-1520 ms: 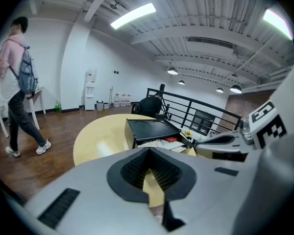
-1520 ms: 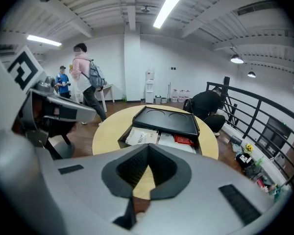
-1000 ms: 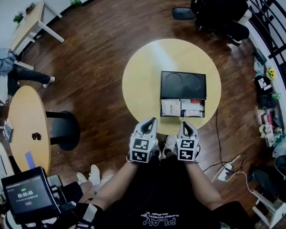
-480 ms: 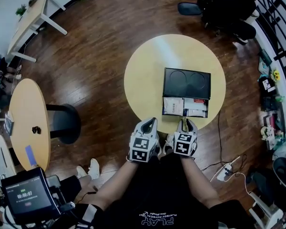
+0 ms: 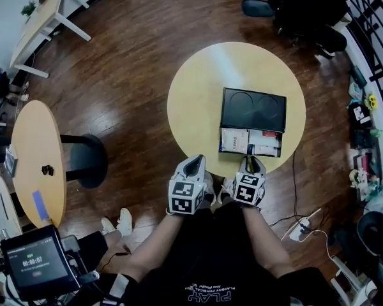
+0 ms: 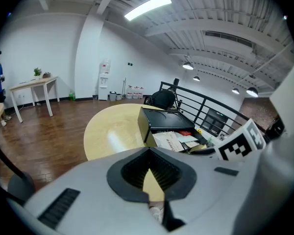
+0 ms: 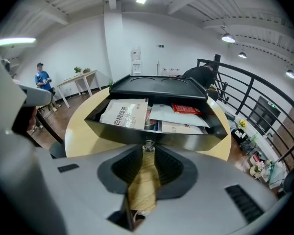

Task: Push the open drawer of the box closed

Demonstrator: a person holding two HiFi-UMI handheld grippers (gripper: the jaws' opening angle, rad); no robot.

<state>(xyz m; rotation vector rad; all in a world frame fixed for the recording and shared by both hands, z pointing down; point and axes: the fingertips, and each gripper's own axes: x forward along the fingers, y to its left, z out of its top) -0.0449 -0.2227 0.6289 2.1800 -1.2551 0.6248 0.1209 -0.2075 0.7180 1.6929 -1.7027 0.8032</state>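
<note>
A black box (image 5: 253,109) sits on the round yellow table (image 5: 198,101). Its drawer (image 5: 251,141) is pulled out toward me and holds papers and a red packet. My right gripper (image 5: 251,162) is at the drawer's front wall, jaws drawn together to a narrow slit. In the right gripper view the drawer front (image 7: 112,130) fills the middle and its small metal knob (image 7: 148,145) sits right at my right gripper (image 7: 148,151) tips. My left gripper (image 5: 195,164) is shut and empty at the table's near edge, left of the drawer. The left gripper view shows the box (image 6: 164,119) ahead and to the right.
A second round table (image 5: 38,164) on a black base stands at the left. A black chair (image 5: 300,5) is beyond the table. A railing (image 5: 370,50) and clutter line the right side. A power strip (image 5: 304,228) lies on the floor. A person in blue (image 7: 40,77) stands far off.
My right gripper has moved forward from the table's near edge up to the drawer front. The left gripper has stayed near the table edge. The drawer is as far out as before.
</note>
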